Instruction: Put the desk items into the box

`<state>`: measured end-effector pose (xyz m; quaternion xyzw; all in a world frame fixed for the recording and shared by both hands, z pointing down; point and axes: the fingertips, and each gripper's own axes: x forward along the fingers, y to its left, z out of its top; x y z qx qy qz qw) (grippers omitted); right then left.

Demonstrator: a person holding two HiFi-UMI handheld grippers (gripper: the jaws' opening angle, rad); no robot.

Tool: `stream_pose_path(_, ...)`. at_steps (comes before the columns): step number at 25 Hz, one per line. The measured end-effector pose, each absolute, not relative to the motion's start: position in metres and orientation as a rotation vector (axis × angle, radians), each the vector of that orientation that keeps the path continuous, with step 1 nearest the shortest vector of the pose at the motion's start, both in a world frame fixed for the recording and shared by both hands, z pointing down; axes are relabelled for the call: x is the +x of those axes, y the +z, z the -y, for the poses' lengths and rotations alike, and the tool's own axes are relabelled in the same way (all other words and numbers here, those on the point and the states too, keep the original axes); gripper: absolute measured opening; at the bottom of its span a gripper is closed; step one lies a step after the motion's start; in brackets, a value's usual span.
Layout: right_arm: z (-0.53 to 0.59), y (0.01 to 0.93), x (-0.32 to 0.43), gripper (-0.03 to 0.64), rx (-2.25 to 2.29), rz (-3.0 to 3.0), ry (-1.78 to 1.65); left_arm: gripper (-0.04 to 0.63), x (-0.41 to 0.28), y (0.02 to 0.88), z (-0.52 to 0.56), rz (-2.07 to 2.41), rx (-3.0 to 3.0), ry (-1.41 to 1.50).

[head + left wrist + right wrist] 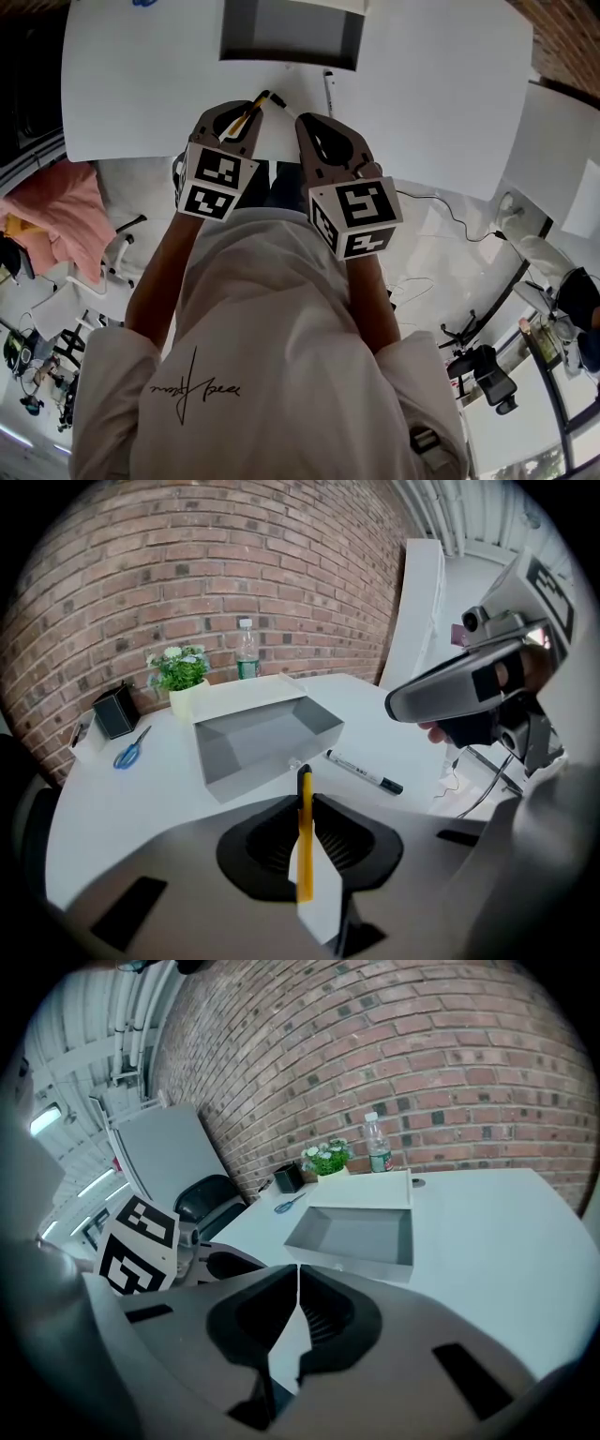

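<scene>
- Person's white shirt [272,356] fills the bottom of the head view, both forearms stretched forward with a gripper in each hand.
- Left gripper [246,112] is over the near edge of the desk [141,84], angled down, jaws clamped on a yellow pen [244,116].
- In the left gripper view the pen [304,846] stands upright in the pinch of the gripper [305,797]. Its black tip pokes out just past the fingertips.
- Right gripper [310,122] is just beside the left one, also at the near edge. Jaws are together with nothing between them; the right gripper view [298,1271] shows only a thin seam.
- Box [352,42] is grey, open and empty. It sits mid-desk past the grippers, well apart from the pen, so the pen is in the gripper and not in the box [272,742].
- White lid panel [361,1190] lies on the box's wall side.
- White marker with black cap [328,89] lies flat on the desk near the box's near-right corner, not touching it. It also shows in the left gripper view [364,772].
- Blue scissors [129,752] lie flat towards the far-left corner, with a black pen holder [115,710] just behind them.
- Potted plant [180,672] and water bottle [247,652] stand upright along the far edge, against the brick wall [187,564].
- Same row shows in the right gripper view: holder [288,1177], scissors [289,1204], plant [328,1159], bottle [379,1155].
- Thin cable [450,211] trails across the floor off the desk's right edge.
</scene>
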<state>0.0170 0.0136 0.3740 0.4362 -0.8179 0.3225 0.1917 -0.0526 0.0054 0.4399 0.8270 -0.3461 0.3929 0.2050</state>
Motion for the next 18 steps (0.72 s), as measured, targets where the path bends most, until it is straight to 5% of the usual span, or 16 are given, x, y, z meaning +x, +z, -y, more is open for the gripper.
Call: stream_pose_path(18, -0.023, 0.356, 0.009, 0.026, 1.223, 2.307, 0.874, 0.054, -0.051, 0.415, 0.005, 0.984, 2.335, 1.041)
